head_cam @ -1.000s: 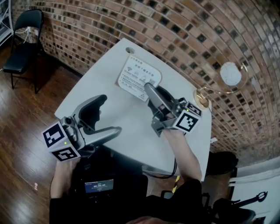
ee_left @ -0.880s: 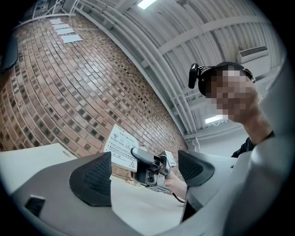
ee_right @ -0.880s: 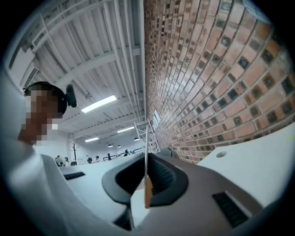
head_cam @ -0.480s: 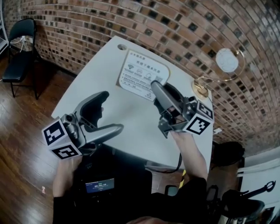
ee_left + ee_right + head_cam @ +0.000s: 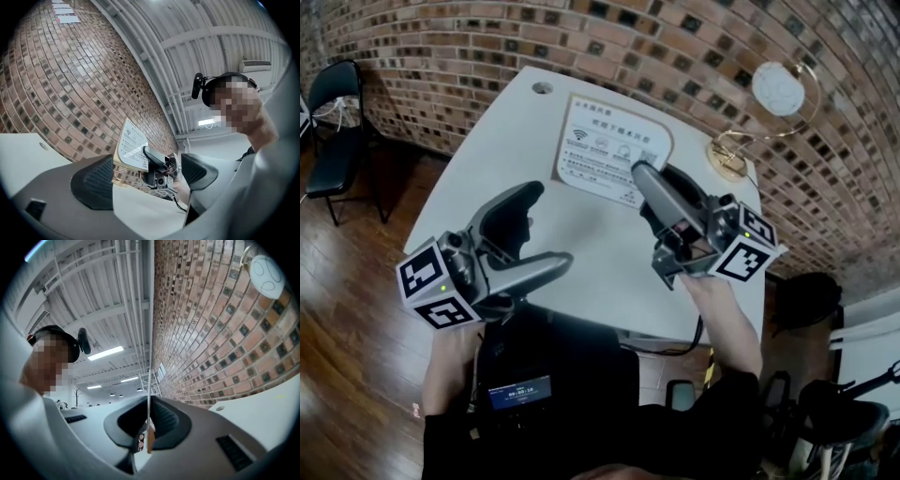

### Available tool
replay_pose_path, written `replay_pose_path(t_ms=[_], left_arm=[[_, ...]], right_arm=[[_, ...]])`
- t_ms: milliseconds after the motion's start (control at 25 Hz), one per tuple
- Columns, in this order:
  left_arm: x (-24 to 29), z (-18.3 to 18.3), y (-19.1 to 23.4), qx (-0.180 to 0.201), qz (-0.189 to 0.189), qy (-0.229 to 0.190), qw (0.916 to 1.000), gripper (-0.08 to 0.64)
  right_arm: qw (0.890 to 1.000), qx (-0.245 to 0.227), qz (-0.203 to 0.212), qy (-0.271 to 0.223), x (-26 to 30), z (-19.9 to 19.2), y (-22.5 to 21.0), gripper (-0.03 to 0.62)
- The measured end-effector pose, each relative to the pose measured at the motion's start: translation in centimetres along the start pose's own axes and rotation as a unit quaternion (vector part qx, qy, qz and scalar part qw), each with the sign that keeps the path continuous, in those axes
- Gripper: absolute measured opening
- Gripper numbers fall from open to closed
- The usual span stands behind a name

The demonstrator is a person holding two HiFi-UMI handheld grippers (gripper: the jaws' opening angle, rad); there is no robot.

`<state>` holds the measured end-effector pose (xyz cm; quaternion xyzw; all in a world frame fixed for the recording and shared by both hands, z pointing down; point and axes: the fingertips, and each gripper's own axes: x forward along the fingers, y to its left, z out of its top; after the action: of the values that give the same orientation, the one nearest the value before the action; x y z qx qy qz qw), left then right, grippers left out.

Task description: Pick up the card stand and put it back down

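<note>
The card stand (image 5: 607, 148) is a white printed card with a wooden edge, held off the white table (image 5: 478, 197). My right gripper (image 5: 643, 180) is shut on its near right corner. In the right gripper view the card shows edge-on (image 5: 149, 394), pinched between the two dark pads of my right gripper (image 5: 149, 422). In the left gripper view the card stand (image 5: 130, 146) hangs in the air with the right gripper (image 5: 157, 161) clamped on it. My left gripper (image 5: 549, 228) stands open over the table's near left part, nothing between its fingers (image 5: 95, 182).
A gold lamp stand with a white globe (image 5: 776, 90) sits at the table's far right corner. A round hole (image 5: 542, 88) marks the far left corner. A black chair (image 5: 336, 127) stands on the wood floor at left. A brick wall runs behind.
The right gripper has risen with the card stand, which now sits higher and larger in view. The left gripper has also lifted and shifted slightly right.
</note>
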<state>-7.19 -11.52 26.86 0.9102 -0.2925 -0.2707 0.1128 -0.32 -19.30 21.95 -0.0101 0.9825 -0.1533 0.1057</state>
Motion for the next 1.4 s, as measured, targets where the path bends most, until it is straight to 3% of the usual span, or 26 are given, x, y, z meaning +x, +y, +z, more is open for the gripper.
replay_pose_path(t_ms=[760,1400], left_arm=[[6.5,-3.2,-0.1,-0.018,-0.048,0.055,0.9972,0.446],[16.1,-5.7,0.4,-0.043,-0.107,0.119,0.9863,0.446]], right_arm=[[0.998,-0.009,-0.036,-0.052,-6.4,3.2,-1.8,0.029],[0.991,-0.010,-0.096,-0.088,-13.8,8.0,-6.2,0.029]])
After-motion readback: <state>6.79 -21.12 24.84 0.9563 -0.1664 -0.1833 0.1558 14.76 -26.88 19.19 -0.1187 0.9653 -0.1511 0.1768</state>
